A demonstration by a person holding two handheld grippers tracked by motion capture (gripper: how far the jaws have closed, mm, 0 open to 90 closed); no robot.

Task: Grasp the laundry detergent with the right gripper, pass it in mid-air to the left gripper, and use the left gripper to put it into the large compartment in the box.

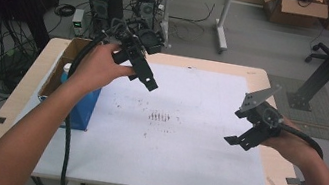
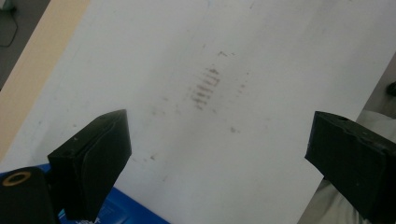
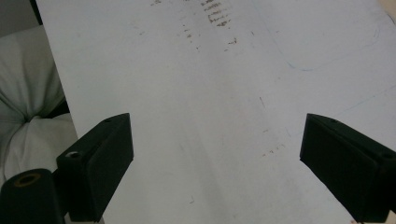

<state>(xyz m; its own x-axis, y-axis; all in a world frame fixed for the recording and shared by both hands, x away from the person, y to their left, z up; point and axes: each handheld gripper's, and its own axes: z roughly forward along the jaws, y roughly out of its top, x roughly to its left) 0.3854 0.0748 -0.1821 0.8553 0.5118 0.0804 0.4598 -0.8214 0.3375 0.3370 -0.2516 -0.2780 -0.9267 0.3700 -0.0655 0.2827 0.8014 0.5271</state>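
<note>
My left gripper (image 1: 142, 76) is held above the back left part of the white sheet (image 1: 184, 146), angled down toward the middle. In the left gripper view it (image 2: 219, 158) is open, with its jaws wide apart over bare sheet (image 2: 154, 51) and nothing between them. My right gripper (image 1: 240, 141) hovers over the sheet's right side, a grey three-cornered plate (image 1: 257, 99) on top. In the right gripper view it (image 3: 215, 163) is open too, with only white sheet (image 3: 210, 93) between its jaws.
Dark smudges (image 1: 158, 117) mark the sheet's middle. A blue box (image 1: 82, 109) and an open cardboard box (image 1: 62, 62) stand at the table's left edge. The wooden table (image 1: 272, 166) borders the sheet. Cables and computer cases (image 1: 106, 2) lie on the floor behind.
</note>
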